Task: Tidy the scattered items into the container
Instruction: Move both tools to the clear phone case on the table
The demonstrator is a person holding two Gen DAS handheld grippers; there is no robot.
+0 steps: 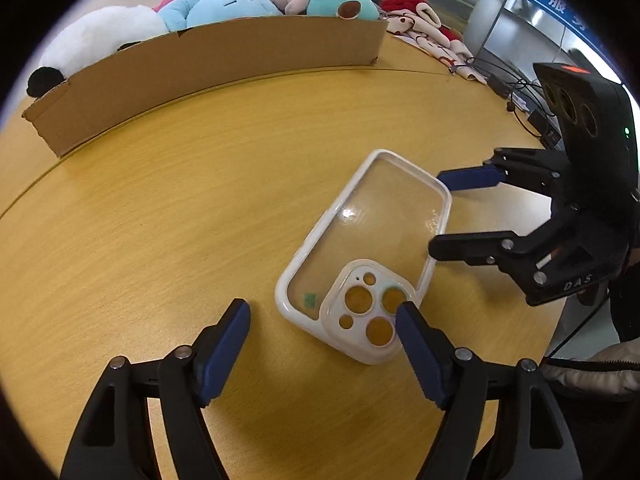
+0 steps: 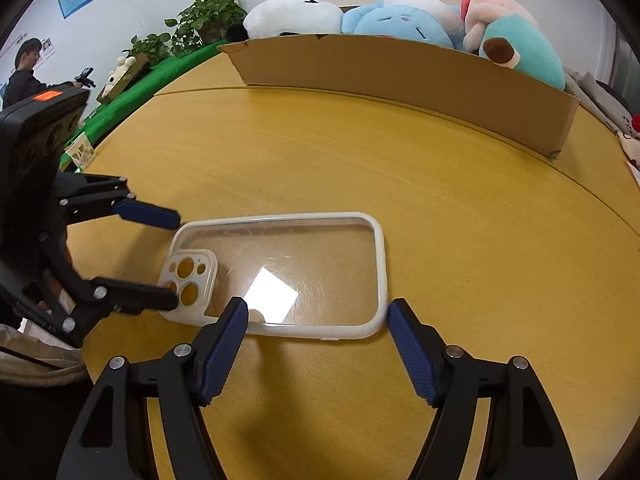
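A clear phone case (image 1: pixel 368 240) (image 2: pixel 296 272) with a white rim lies flat on the round wooden table (image 1: pixel 140 240) (image 2: pixel 440 184). My left gripper (image 1: pixel 323 308) (image 2: pixel 175 259) is open and straddles the case's camera-cutout end; one fingertip overlaps the cutout corner, the other stands apart from the rim. My right gripper (image 1: pixel 439 212) (image 2: pixel 318 305) is open at the case's other end, one finger over a long edge and one just beyond the corner. No pad presses on the case. The cardboard box (image 1: pixel 208 76) (image 2: pixel 400 68) stands at the table's far side.
Several plush toys (image 1: pixel 224 4) (image 2: pixel 400 12) show above the box wall. Patterned cloth (image 1: pixel 424 28), cables and a black adapter (image 1: pixel 504 84) lie at the back right. Potted plants (image 2: pixel 200 20) and a person (image 2: pixel 24 68) are beyond the table's left.
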